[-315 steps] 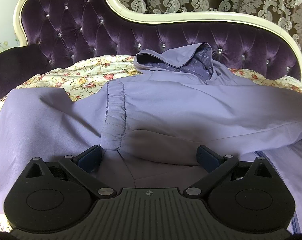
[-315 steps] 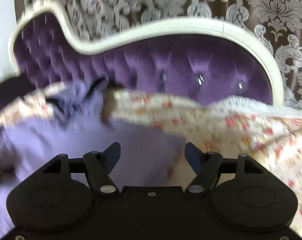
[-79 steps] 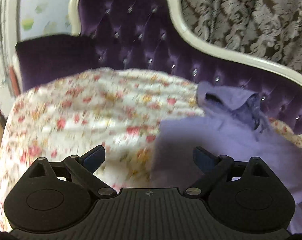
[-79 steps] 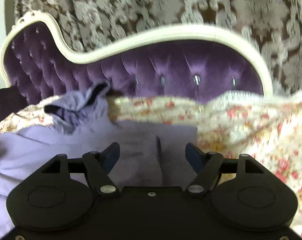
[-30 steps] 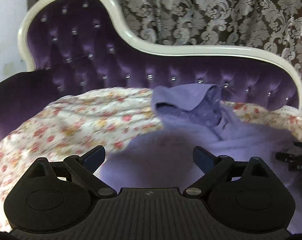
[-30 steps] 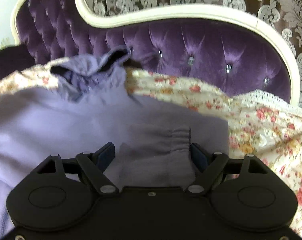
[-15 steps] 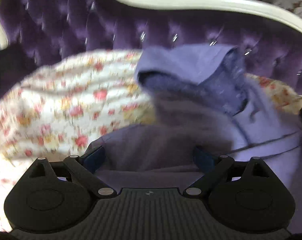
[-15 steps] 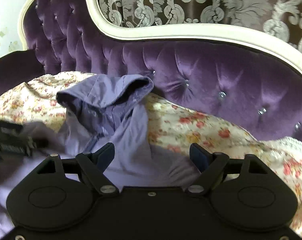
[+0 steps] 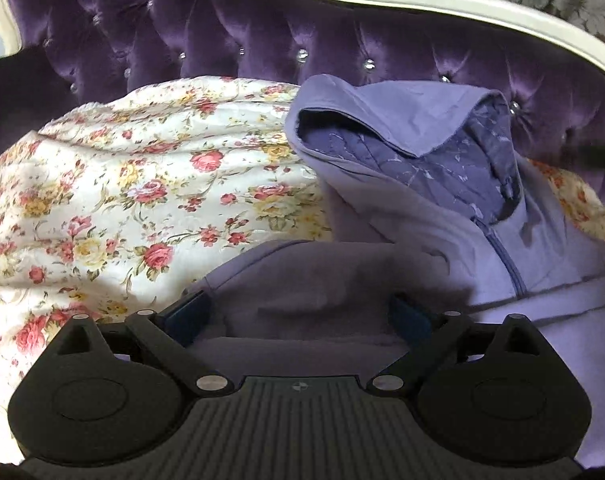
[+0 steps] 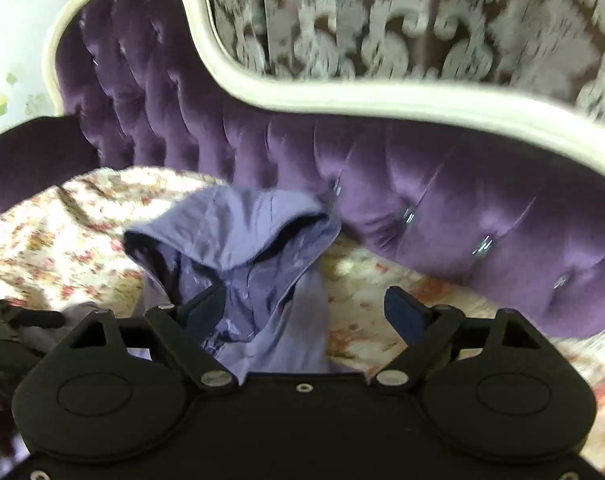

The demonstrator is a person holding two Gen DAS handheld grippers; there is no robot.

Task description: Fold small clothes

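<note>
A lilac hooded jacket (image 9: 442,220) lies on the floral bedspread (image 9: 122,192), its hood (image 9: 390,120) toward the headboard, dark lining and zip showing. My left gripper (image 9: 298,312) is open, low over the jacket's left shoulder, with folded fabric lying between its blue pads (image 9: 186,312). My right gripper (image 10: 306,312) is open and empty, just in front of the hood (image 10: 238,232), fingers to either side of the jacket's collar. The left gripper's black body shows at the left edge of the right wrist view (image 10: 6,328).
A tufted purple velvet headboard (image 9: 342,32) with a cream frame (image 10: 342,100) rises right behind the hood. Patterned curtains (image 10: 422,12) hang behind it. The floral bedspread (image 10: 54,240) spreads out to the left and right of the jacket.
Both grippers have moved up toward the hood end of the jacket. The left one has dropped closer onto the shoulder fabric. The right one has swung left, now centred on the hood.
</note>
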